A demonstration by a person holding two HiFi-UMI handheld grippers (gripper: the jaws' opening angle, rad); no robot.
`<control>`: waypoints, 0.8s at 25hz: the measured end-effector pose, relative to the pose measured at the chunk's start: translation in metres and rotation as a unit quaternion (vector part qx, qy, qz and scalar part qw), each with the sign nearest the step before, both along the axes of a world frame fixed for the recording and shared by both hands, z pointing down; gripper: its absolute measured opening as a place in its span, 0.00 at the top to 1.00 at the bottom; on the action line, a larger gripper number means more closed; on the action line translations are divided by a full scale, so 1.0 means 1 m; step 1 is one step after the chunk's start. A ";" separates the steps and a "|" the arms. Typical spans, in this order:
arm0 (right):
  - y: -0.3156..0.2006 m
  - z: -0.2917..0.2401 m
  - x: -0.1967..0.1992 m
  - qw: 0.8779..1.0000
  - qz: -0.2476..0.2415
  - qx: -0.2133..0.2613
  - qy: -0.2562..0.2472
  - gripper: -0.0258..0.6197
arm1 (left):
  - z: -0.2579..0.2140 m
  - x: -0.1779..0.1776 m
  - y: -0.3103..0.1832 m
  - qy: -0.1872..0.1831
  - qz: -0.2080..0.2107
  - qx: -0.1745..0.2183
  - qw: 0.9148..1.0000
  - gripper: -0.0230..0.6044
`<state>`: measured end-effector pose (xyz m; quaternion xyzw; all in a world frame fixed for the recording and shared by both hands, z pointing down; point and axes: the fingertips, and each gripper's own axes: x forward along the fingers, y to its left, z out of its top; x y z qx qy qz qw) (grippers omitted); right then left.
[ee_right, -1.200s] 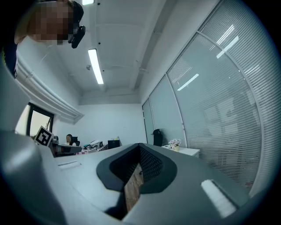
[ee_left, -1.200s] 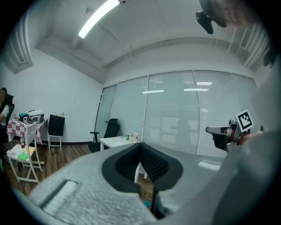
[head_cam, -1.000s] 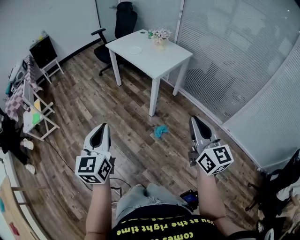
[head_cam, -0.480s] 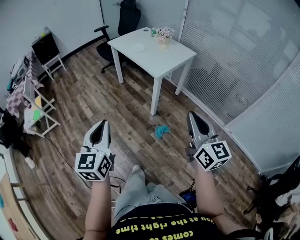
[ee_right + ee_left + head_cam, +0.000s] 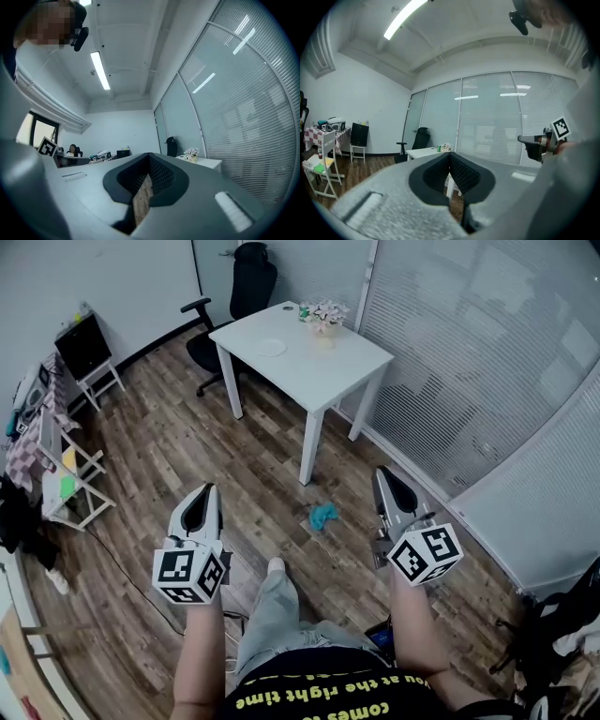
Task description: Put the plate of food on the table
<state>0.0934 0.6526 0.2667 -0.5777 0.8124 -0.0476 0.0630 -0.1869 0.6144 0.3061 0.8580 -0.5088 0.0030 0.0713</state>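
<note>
A white table (image 5: 330,367) stands across the room on the wooden floor. A white plate (image 5: 271,347) lies on its far-left part, and a small pot of flowers (image 5: 323,314) stands at its back edge. Whether the plate holds food is too small to tell. My left gripper (image 5: 204,490) and right gripper (image 5: 382,472) are held level in front of me, well short of the table. Both are shut with nothing in them. In the left gripper view the left gripper (image 5: 450,154) has its jaws closed, with the table (image 5: 423,152) far beyond. The right gripper (image 5: 149,154) looks the same in its view.
A black office chair (image 5: 234,289) stands behind the table. A teal cloth (image 5: 322,515) lies on the floor between the grippers. A drying rack (image 5: 58,465) and a black box on a stand (image 5: 82,343) line the left wall. Blinds on glass (image 5: 469,362) run along the right.
Both grippers have come forward with the person's step; a leg and shoe now show between the arms. The teal cloth lies nearer. Both jaws stay shut.
</note>
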 end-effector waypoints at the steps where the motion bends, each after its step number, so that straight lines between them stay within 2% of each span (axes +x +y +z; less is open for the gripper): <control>1: -0.008 0.000 0.001 1.000 0.003 0.000 0.003 0.95 | 0.001 0.001 -0.010 0.001 0.002 0.001 1.000 0.96; 20: -0.174 -0.016 -0.012 0.999 0.037 0.001 0.017 0.95 | -0.005 -0.002 -0.204 0.005 0.045 -0.002 0.999 0.96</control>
